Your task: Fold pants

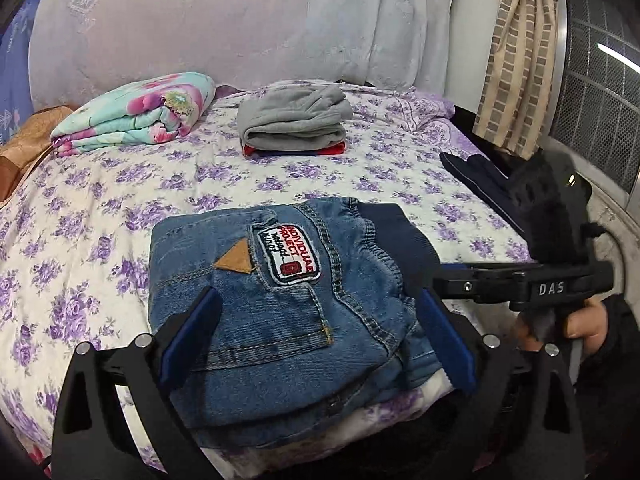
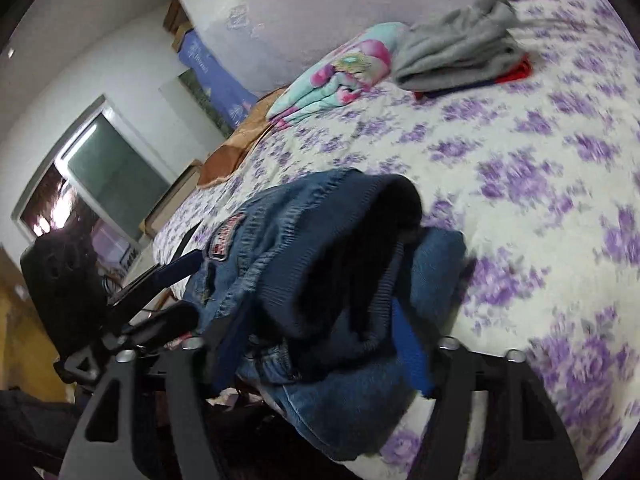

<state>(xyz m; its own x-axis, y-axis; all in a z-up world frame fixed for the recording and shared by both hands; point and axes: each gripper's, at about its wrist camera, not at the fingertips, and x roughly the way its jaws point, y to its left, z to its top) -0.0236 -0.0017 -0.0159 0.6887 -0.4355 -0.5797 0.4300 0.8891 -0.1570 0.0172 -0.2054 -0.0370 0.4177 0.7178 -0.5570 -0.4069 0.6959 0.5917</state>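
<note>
Presently catalogued, nearest first:

Denim pants [image 1: 288, 312]: folded into a compact bundle at the near edge of the bed, back pocket uppermost. A white embroidered patch [image 1: 289, 254] with red lettering and a tan triangular patch [image 1: 235, 263] show on top; the dark ribbed waistband [image 1: 400, 236] lies along the right side. In the right wrist view the bundle's waistband end [image 2: 360, 272] fills the foreground, blurred.

Left gripper [image 1: 316, 340]: jaws wide apart, straddling the bundle. Its blue-padded fingers [image 1: 192, 336] sit one at each side of the denim; actual contact with the cloth cannot be told.

Right gripper [image 2: 320, 344]: blue pads lie on either side of the waistband end, with fabric bulging between them. Whether they pinch it or merely flank it cannot be told. From the left wrist view its black body [image 1: 532, 280], marked "DAS", sits at the bundle's right, held by a hand [image 1: 588, 320].

Bedspread [image 1: 120, 216]: white with purple flowers, covering the bed beneath everything.

Grey garment [image 1: 296, 120]: folded, toward the far side of the bed, resting on a red and blue item [image 1: 296, 149].

Floral blanket [image 1: 136, 114]: teal and pink, folded, left of the grey garment and apart from it.

Pale headboard covering [image 1: 208, 20]: behind the bed.

Checked curtain [image 1: 520, 56]: beige, hanging at far right.

Window [image 2: 100, 184]: seen only in the right wrist view, on the white wall.
</note>
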